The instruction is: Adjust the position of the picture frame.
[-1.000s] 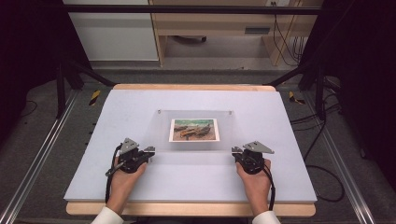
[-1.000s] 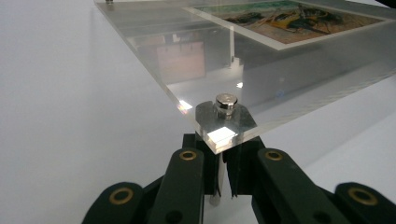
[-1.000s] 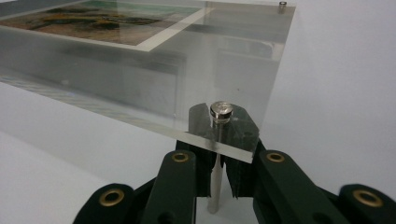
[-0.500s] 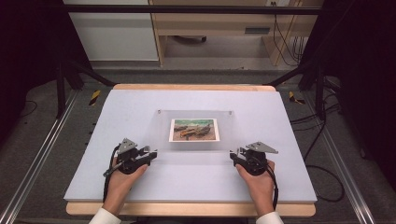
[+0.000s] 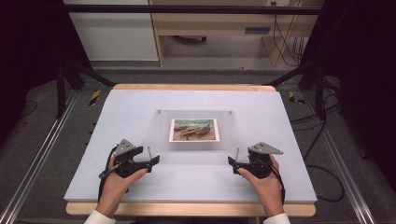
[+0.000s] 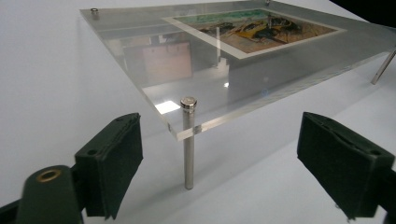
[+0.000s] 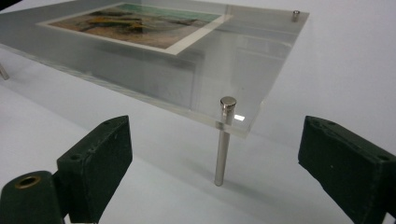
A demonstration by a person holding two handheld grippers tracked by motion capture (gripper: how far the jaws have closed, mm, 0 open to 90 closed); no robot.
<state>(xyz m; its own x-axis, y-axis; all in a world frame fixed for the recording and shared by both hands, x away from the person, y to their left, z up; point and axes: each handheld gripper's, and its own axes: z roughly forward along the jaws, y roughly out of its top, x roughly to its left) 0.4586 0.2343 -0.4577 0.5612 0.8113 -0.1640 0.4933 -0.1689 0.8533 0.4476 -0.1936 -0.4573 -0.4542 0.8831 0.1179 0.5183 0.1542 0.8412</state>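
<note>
High view: both tools, left (image 5: pixel 152 161) and right (image 5: pixel 232 162), wide open, empty, at frame (image 5: pixel 196 144) near corners; uneven pinch on legs could tip it.

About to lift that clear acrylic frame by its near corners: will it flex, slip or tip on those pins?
The acrylic frame looks thick-edged, so it is probably stiff and somewhat heavy. Its glossy faces suggest slippery contact; the left gripper and right gripper both stand open. The thin metal pins make it likely to wobble if pushed sideways.
</note>
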